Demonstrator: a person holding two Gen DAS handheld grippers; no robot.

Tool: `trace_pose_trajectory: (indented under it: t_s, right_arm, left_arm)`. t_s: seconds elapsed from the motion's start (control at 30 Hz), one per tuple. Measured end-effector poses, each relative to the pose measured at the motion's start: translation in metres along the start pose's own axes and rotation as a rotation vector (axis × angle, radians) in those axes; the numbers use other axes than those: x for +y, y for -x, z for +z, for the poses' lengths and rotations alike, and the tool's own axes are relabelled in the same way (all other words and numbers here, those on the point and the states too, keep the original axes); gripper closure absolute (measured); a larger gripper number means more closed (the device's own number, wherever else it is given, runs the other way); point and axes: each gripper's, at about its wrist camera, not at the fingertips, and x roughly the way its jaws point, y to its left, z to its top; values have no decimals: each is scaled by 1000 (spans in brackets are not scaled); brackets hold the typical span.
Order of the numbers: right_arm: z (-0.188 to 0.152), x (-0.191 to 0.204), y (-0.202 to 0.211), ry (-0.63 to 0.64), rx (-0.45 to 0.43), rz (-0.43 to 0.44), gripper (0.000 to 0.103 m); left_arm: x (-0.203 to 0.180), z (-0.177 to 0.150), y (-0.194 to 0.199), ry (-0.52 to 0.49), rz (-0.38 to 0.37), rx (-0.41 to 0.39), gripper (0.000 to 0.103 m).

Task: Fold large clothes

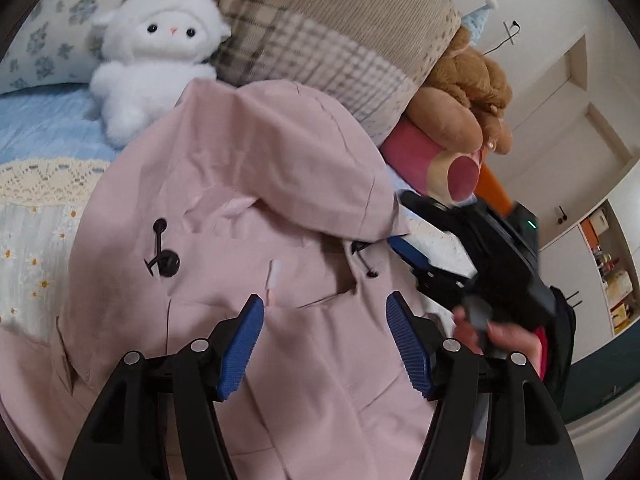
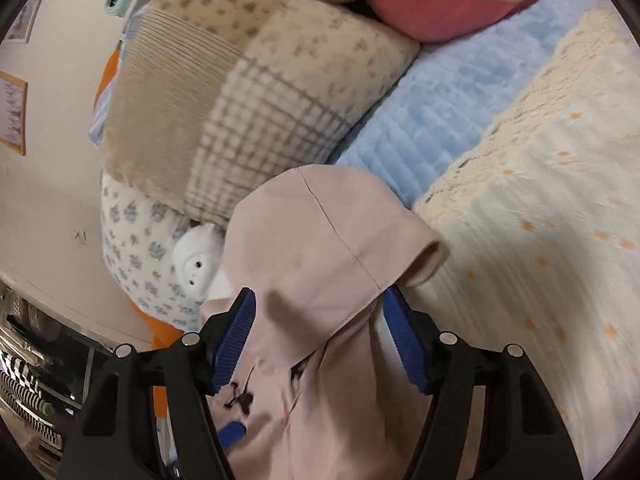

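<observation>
A pale pink hooded jacket [image 1: 256, 184] lies on the bed, its hood [image 2: 320, 236] toward the pillows and black cord toggles [image 1: 166, 262] on its front. My left gripper [image 1: 326, 320] hovers open over the jacket's chest, with nothing pressed between its blue pads [image 1: 242, 346]. My right gripper [image 2: 320, 320] is open too and straddles the hood, whose cloth lies under and between the pads [image 2: 402, 340] without being pinched. In the left wrist view the right gripper [image 1: 424, 260] sits at the hood's right edge, held by a hand [image 1: 504, 336].
A white plush lamb [image 1: 156, 52], a beige patchwork pillow [image 1: 332, 32], a floral pillow [image 2: 140, 248] and a brown and pink plush toy [image 1: 452, 128] crowd the head of the bed. A blue quilt [image 2: 432, 120] and cream lace blanket [image 2: 540, 220] cover it. Cupboard doors [image 1: 568, 120] stand at right.
</observation>
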Motion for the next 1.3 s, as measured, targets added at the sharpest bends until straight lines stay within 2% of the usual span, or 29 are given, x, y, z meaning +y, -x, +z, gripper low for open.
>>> trace_pose_trajectory:
  t_s: [0.1, 0.13, 0.23, 0.37, 0.47, 0.53, 0.6, 0.67, 0.73, 0.87, 0.9, 1.0, 1.07, 1.17, 1.27, 1.3]
  right_arm:
    - [2, -4, -2, 7, -50, 10, 79]
    - [2, -2, -1, 7, -56, 44, 99]
    - [-3, 16, 19, 60, -63, 96, 100]
    - [-16, 66, 63, 195, -43, 196, 100]
    - [-36, 109, 106, 289, -12, 272, 100]
    - [-57, 135, 137, 349, 12, 319, 100]
    - [-86, 154, 168, 378, 47, 374, 100]
    - [-112, 162, 186, 381, 90, 412, 100]
    - [-148, 157, 204, 384, 142, 433, 100]
    - [-219, 115, 223, 318, 257, 451, 100]
    - [-241, 97, 223, 300, 293, 425, 100]
    - [-280, 55, 225, 249, 374, 383, 100]
    - [-304, 26, 232, 210, 417, 356, 100]
    - [-330, 2, 241, 232, 459, 289, 99]
    - [-342, -3, 246, 310, 464, 192, 97]
    - [-342, 0, 249, 331, 462, 175, 96]
  left_arm:
    - [-2, -5, -6, -46, 17, 6, 36]
    - [-2, -6, -6, -44, 8, -1, 36]
    - [1, -9, 5, 20, -49, -41, 33]
    - [15, -5, 21, 248, -195, -110, 33]
    - [16, -6, 43, 363, -252, -148, 33]
    - [6, -7, 67, 367, -248, -186, 34]
    - [-10, -8, 103, 309, -216, -249, 34]
    - [-21, -16, 146, 273, -171, -306, 34]
    - [-23, -26, 182, 268, -134, -326, 33]
    - [-18, -39, 231, 235, -68, -298, 33]
    - [-16, -44, 242, 233, -56, -298, 33]
    - [-10, -58, 255, 232, -101, -285, 33]
    - [-13, -68, 251, 202, -129, -248, 33]
    - [-25, -94, 226, 134, -179, -135, 33]
    - [-39, -127, 188, 44, -143, 11, 33]
    - [-41, -142, 167, 26, -110, 87, 33]
